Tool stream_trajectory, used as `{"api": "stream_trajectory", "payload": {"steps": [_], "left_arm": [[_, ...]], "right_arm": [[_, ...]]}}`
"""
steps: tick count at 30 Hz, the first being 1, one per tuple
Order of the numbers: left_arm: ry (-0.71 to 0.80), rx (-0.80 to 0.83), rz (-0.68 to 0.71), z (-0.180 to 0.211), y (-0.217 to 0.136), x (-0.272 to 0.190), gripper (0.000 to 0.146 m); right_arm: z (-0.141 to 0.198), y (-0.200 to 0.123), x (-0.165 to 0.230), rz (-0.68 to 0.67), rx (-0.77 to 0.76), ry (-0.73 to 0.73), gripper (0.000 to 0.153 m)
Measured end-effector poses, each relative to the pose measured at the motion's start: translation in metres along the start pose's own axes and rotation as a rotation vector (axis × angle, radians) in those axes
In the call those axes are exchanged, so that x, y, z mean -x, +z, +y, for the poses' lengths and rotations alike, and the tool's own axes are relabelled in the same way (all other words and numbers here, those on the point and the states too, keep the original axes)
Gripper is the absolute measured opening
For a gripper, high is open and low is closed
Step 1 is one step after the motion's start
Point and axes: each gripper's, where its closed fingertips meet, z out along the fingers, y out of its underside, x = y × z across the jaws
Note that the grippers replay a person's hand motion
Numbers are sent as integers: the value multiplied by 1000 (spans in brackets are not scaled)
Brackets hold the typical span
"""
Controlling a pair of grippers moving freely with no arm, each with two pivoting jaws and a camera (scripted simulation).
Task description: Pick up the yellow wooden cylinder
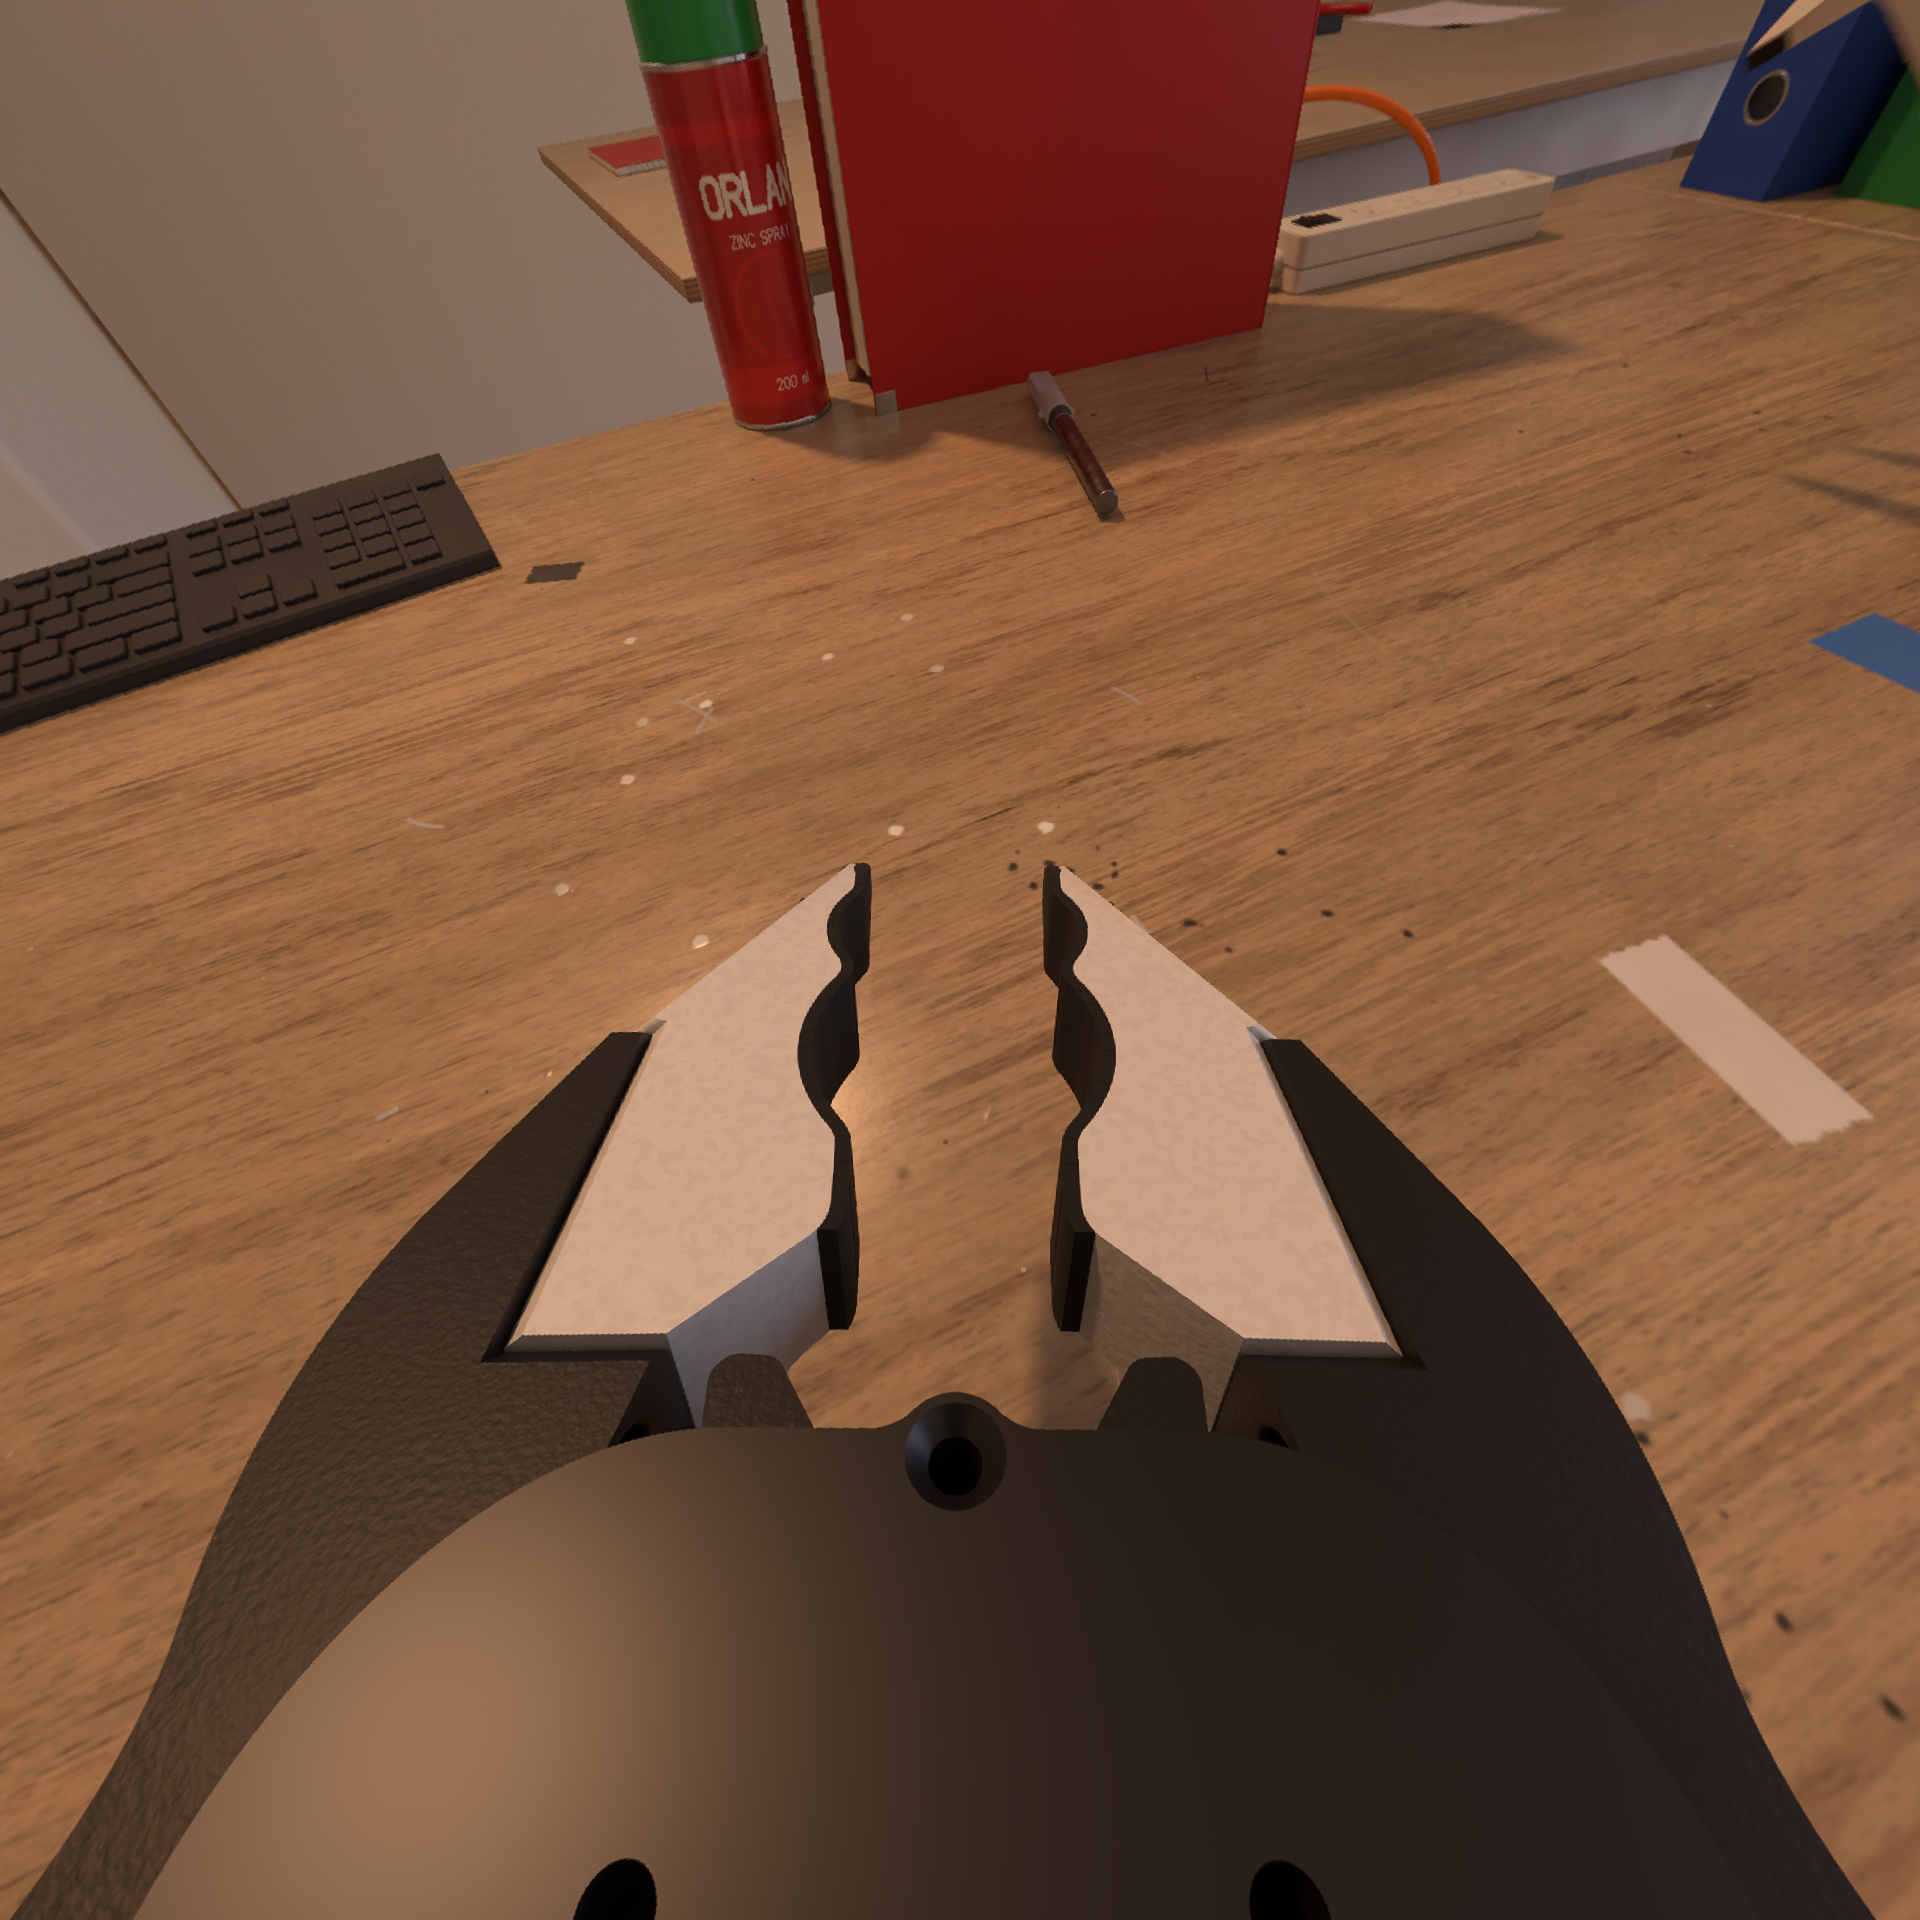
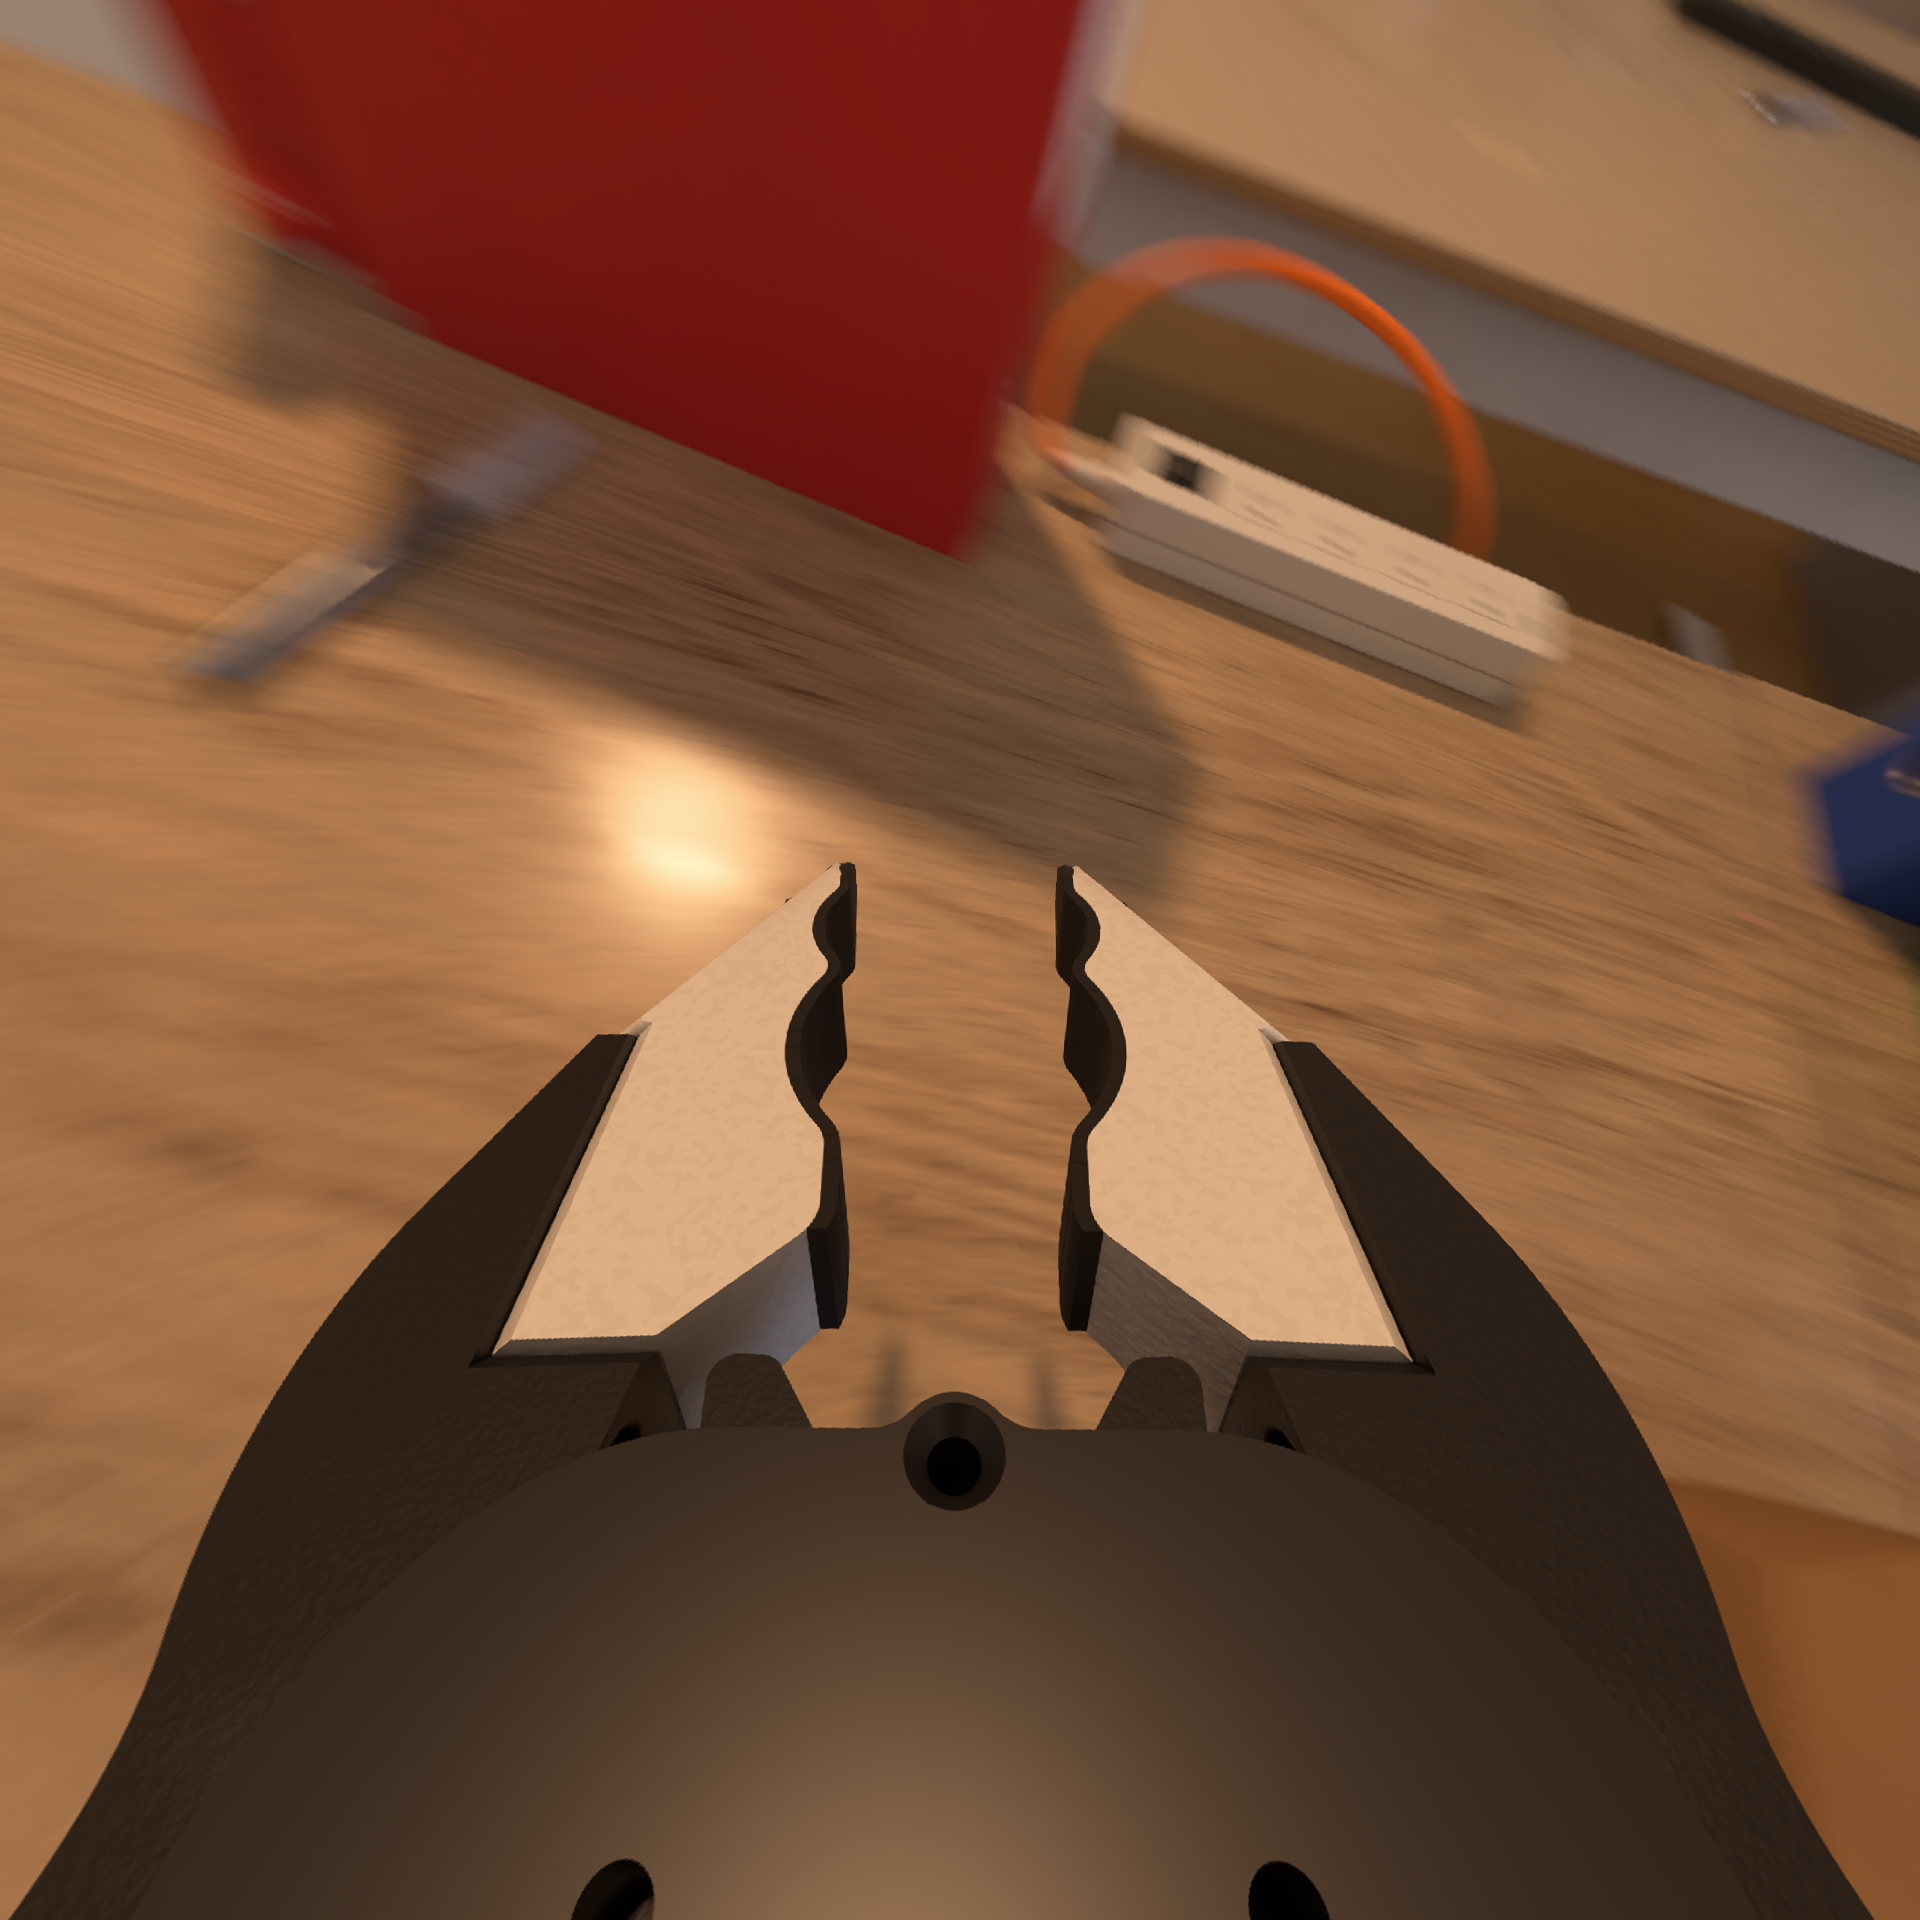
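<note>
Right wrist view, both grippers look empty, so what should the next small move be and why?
Probably slow and pan the right gripper to search. Its fingers are open and empty, the view is blurred, and only the red board and power strip show, no yellow cylinder.

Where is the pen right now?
In the left wrist view the pen lies on the wooden table, just in front of the red binder, right of the red spray can.

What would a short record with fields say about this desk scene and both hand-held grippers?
surface: wooden desk
left hand-held gripper: open, empty, over bare wood
right hand-held gripper: open, empty, view blurred
yellow wooden cylinder: not visible in either view
upright items: red spray can beside red binder
lying items: pen, keyboard, power strip
</note>
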Motion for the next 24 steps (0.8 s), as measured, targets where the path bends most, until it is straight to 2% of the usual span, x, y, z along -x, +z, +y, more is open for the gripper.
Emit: {"api": "stream_trajectory", "payload": {"steps": [4,6,8,9,12,20,22,24], "left_arm": [[16,19,-10,4,7,-1,35],[15,38,-22,8,9,0,37],[5,50,-33,10,11,1,38],[-3,53,-30,10,11,2,39],[-16,57,-24,10,12,3,40],[-65,96,-36,15,11,11,45],[-59,40,-119,0,2,30,44],[-69,-44,-282,-27,-15,69,39]], "right_arm": [[10,-90,146,-464,-331,70,38],[30,-113,200,-561,-398,88,38],[53,-121,239,-601,-410,99,38],[62,-122,250,-607,-391,50,37],[66,-122,254,-497,-436,-47,35],[79,-113,266,-522,-386,-109,33],[80,-112,269,-539,-376,-107,33],[81,-113,273,-558,-364,-105,32]]}}
